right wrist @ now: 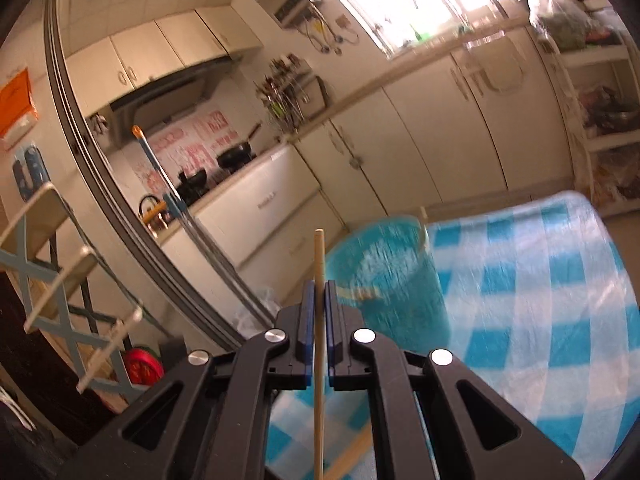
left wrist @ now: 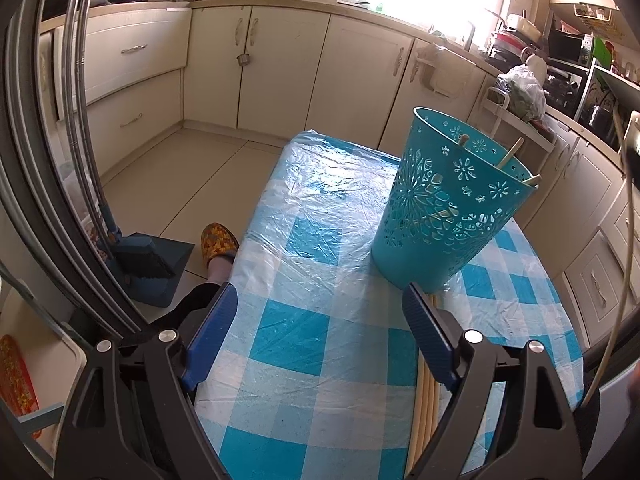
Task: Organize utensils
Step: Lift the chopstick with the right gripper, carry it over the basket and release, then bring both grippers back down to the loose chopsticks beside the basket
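Observation:
A teal perforated holder [left wrist: 448, 204] stands on the blue-checked table [left wrist: 320, 240] with wooden chopstick ends poking over its rim. My left gripper [left wrist: 320, 300] is open just in front of it, nothing between its blue pads. Several loose chopsticks [left wrist: 426, 400] lie on the cloth under its right finger. In the right wrist view my right gripper [right wrist: 319, 285] is shut on a single wooden chopstick [right wrist: 319, 256], which stands upright between the pads. The holder [right wrist: 392, 280] appears blurred just right of that gripper, lower down.
Cream kitchen cabinets [left wrist: 280, 68] run along the far walls. A broom and dustpan [left wrist: 148, 256] lean at the left, next to a person's slippered foot [left wrist: 218, 244]. A folding rack [right wrist: 60, 260] stands left in the right wrist view. A cluttered shelf [left wrist: 520, 96] sits behind the holder.

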`<state>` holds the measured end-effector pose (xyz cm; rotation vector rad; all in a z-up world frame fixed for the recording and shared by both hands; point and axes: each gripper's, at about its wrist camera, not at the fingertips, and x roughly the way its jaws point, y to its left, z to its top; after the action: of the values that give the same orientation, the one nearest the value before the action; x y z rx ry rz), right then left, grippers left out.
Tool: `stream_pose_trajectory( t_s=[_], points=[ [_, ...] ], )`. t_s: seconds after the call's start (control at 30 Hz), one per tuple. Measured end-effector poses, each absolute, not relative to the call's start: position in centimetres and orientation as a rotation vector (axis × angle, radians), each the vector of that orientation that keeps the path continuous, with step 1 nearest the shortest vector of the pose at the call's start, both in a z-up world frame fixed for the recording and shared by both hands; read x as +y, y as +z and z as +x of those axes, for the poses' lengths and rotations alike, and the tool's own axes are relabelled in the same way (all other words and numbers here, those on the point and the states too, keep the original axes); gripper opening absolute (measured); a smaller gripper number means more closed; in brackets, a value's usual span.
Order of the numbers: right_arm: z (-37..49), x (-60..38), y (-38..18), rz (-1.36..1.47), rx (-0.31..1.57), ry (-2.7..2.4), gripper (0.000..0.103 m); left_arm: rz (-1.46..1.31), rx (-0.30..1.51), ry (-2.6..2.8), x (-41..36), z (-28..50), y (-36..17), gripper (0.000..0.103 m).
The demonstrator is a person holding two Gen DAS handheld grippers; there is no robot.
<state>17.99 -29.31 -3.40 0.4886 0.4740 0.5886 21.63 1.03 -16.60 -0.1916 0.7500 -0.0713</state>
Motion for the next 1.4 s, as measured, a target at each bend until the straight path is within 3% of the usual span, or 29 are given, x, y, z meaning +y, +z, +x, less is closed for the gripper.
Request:
stream_pose_trajectory(
  t_s=[0.17,0.37,0.7,0.83,1.03,1.23,1.33,1.4],
  points=[
    [20.6,-27.9,1.3,0.479,0.267,0.456,0.006,-0.193,0.739,-0.077,1.0,21.2,-16.0,0.083],
    [23.6,-25.8,1.0,0.421,0.135,0.21,0.006,-0.201,0.732,-0.067,1.5,21.0,-15.6,0.086],
    [26.0,-24.6,-6.7,0.324,0.297,0.103,0.007,-0.185,0.742,-0.033,1.7,21.2,-15.7,0.088],
    [24.5,-24.6,-7.4,0.311,0.316,0.11,0.021,-0.162,0.74,-0.031,1.3,21.1,-15.5,0.088],
    [20.0,-26.1,-4.6,0.3,0.232,0.11,0.029,-0.129,0.727,-0.04,0.4,20.4,-14.8,0.089],
    [15.4,-27.8,0.2,0.297,0.089,0.085,0.049,-0.098,0.711,-0.057,-0.6,19.6,-14.0,0.091],
    [12.9,-28.1,1.0,0.289,0.042,0.054,0.066,-0.089,0.704,-0.063,-0.8,19.3,-13.7,0.092],
    [12.0,-27.5,-0.2,0.268,0.085,0.06,0.067,-0.09,0.704,-0.064,-0.8,19.1,-13.6,0.093]
  ],
)
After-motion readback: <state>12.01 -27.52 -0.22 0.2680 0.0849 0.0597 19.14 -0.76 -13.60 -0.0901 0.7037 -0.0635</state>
